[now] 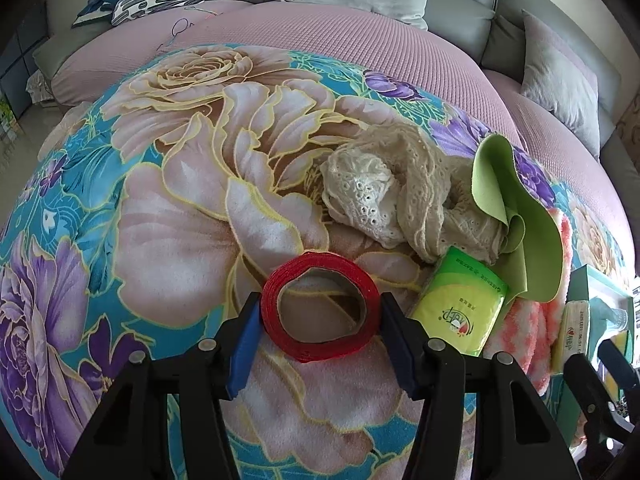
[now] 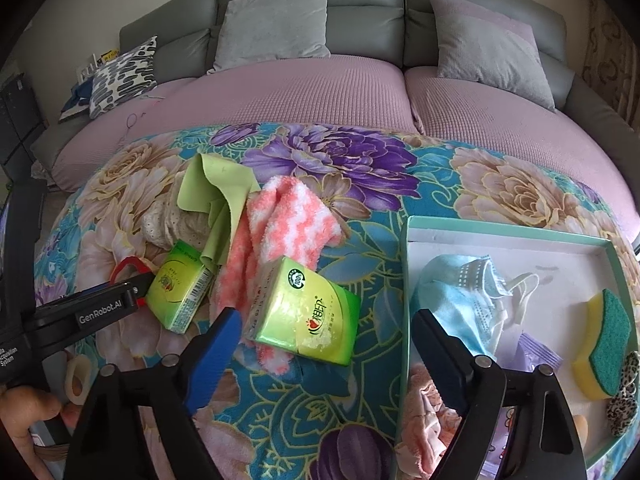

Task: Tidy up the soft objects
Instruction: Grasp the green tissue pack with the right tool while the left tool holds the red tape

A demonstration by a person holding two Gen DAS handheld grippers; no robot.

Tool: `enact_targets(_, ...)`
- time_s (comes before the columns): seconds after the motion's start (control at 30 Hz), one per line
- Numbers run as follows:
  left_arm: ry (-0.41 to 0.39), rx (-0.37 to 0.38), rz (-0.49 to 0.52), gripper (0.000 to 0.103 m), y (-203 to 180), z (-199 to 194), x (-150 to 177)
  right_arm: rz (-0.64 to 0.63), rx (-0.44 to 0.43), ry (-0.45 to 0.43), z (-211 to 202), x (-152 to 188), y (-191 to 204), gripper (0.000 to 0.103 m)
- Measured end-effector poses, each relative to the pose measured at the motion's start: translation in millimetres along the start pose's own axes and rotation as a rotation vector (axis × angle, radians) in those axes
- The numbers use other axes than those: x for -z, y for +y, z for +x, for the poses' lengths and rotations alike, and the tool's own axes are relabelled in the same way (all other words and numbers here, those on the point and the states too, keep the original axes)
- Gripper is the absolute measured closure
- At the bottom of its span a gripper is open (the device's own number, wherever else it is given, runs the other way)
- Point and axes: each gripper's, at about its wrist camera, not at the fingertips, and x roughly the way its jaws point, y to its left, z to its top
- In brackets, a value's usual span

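Observation:
A red tape roll (image 1: 320, 260) lies on the floral blanket (image 1: 168, 240). My left gripper (image 1: 320, 320) is shut on it, one blue pad against each side. In the right wrist view that gripper (image 2: 132, 292) reaches in from the left to the roll (image 2: 128, 266). My right gripper (image 2: 326, 320) stands open over a green tissue pack (image 2: 308, 312), and its pads do not touch the pack. A smaller tissue pack (image 2: 180, 296), a pink-and-white fuzzy sock (image 2: 288, 224), a green cloth (image 2: 216, 184) and a cream lace cloth (image 1: 384, 196) lie in a pile.
A teal-rimmed tray (image 2: 500, 226) at the right holds a blue face mask (image 2: 460, 296), a yellow-green sponge (image 2: 604, 332), a leopard scrunchie (image 2: 626, 392) and a pink cloth (image 2: 428, 420). Grey cushions (image 2: 272, 20) and a sofa back stand behind. A hand (image 2: 28, 412) shows at lower left.

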Motion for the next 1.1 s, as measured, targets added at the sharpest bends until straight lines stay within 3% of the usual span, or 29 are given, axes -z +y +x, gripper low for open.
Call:
enact_targets(0.33,-0.023,0.001,-0.036,0.044,5.8,-8.8,0.0,-0.024,-0.021,0.024,7.3,2.3,6.5,0.027)
enact_targets(0.6,-0.017,0.007,-0.038,0.044,5.8,-8.1,0.3,-0.043,-0.013,0.055,19.3,7.5,11.4,0.028)
enact_targets(0.7,-0.019,0.005,-0.041,0.044,6.3,-8.5,0.7,-0.032,-0.023,0.055,21.7,7.9,8.8,0.036)
enact_targets(1.1,-0.016,0.008,-0.04,0.044,6.2,-9.7,0.5,-0.019,-0.044,0.024,14.9,8.2,4.8,0.048)
